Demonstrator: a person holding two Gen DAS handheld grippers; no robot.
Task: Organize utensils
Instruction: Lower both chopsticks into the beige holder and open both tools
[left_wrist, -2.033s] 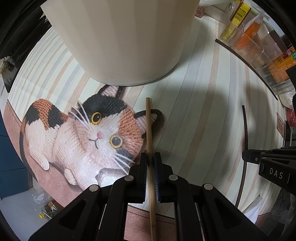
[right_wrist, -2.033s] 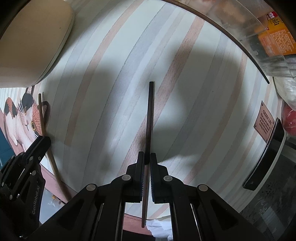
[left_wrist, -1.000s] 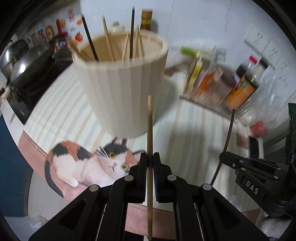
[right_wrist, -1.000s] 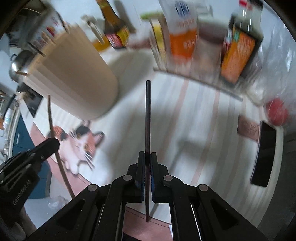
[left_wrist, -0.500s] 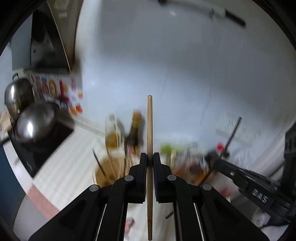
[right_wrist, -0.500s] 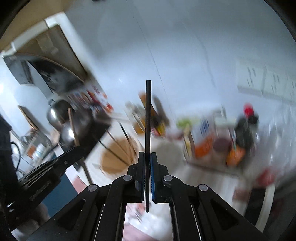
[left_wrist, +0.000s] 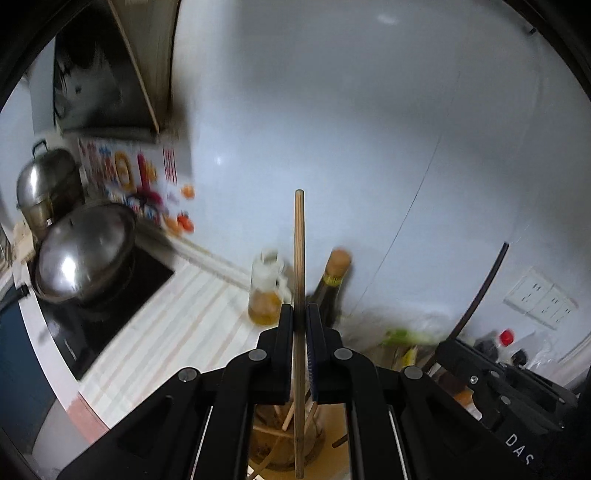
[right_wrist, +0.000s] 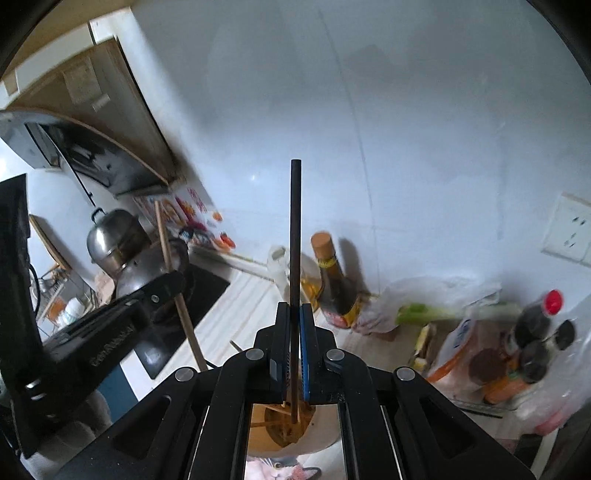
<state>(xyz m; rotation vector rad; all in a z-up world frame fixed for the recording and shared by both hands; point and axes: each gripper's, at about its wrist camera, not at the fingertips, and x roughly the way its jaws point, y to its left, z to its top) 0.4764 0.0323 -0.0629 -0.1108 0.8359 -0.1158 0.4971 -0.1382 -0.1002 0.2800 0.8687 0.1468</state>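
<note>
My left gripper (left_wrist: 300, 314) is shut on a light wooden chopstick (left_wrist: 299, 251) held upright, its lower end over the open mouth of the cream utensil holder (left_wrist: 280, 443), which holds several chopsticks. My right gripper (right_wrist: 291, 314) is shut on a dark chopstick (right_wrist: 295, 229), also upright, with its lower end over the same holder (right_wrist: 317, 435). The right gripper and dark chopstick (left_wrist: 480, 291) show at the right of the left wrist view. The left gripper (right_wrist: 162, 284) with its wooden chopstick (right_wrist: 173, 273) shows at the left of the right wrist view.
A wok (left_wrist: 85, 251) and steel pot (left_wrist: 48, 184) sit on a black cooktop (left_wrist: 110, 295) at left. An oil jug (left_wrist: 264, 291) and dark bottle (left_wrist: 332, 284) stand behind the holder. Sauce bottles and bagged greens (right_wrist: 443, 310) crowd the right. Cat-print mat (right_wrist: 280, 469) lies below.
Both grippers lifted the chopsticks off the counter, swung them upright and moved over the holder; in the last half second the holder has come closer beneath both.
</note>
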